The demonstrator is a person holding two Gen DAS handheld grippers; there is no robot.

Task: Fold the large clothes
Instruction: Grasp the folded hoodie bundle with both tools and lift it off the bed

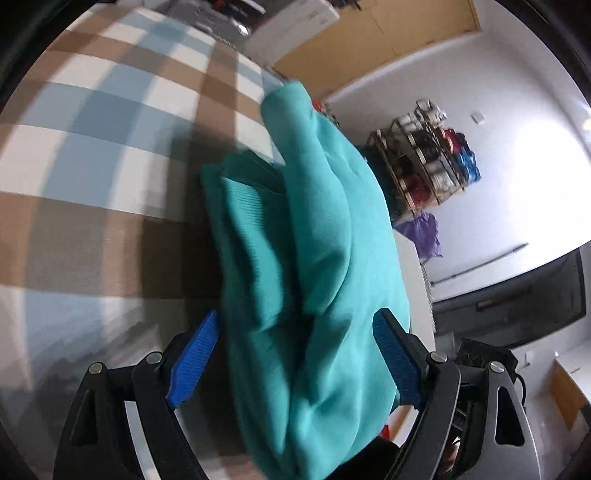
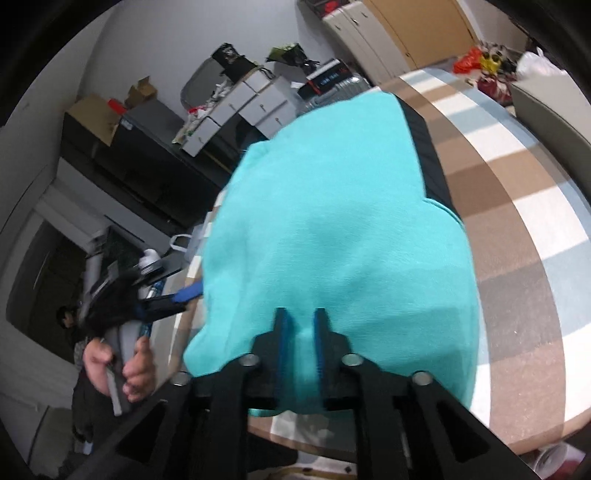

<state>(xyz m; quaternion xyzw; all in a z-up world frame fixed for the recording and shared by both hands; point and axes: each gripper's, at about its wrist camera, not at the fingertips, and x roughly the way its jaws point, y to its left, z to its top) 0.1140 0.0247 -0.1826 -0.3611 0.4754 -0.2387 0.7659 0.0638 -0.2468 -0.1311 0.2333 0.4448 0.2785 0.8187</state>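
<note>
A large teal garment (image 1: 314, 266) is bundled in thick folds over the checked tablecloth (image 1: 92, 147). My left gripper (image 1: 295, 328) is open, its blue pads (image 1: 194, 360) spread on either side of the bundle near its edge. In the right wrist view the teal garment (image 2: 332, 229) hangs lifted off the checked tablecloth (image 2: 517, 240), with a dark band along its far edge. My right gripper (image 2: 300, 332) is shut on a fold of the garment near its lower edge. The left gripper (image 2: 184, 295) and the hand holding it show at the garment's left side.
The table edge (image 2: 443, 432) runs close below my right gripper. A shelf of spools (image 1: 424, 162) and a purple cloth (image 1: 424, 232) stand by the white wall. Grey drawer boxes (image 2: 243, 107), a black cabinet (image 2: 122, 166) and wooden cupboards (image 2: 406, 33) lie beyond the table.
</note>
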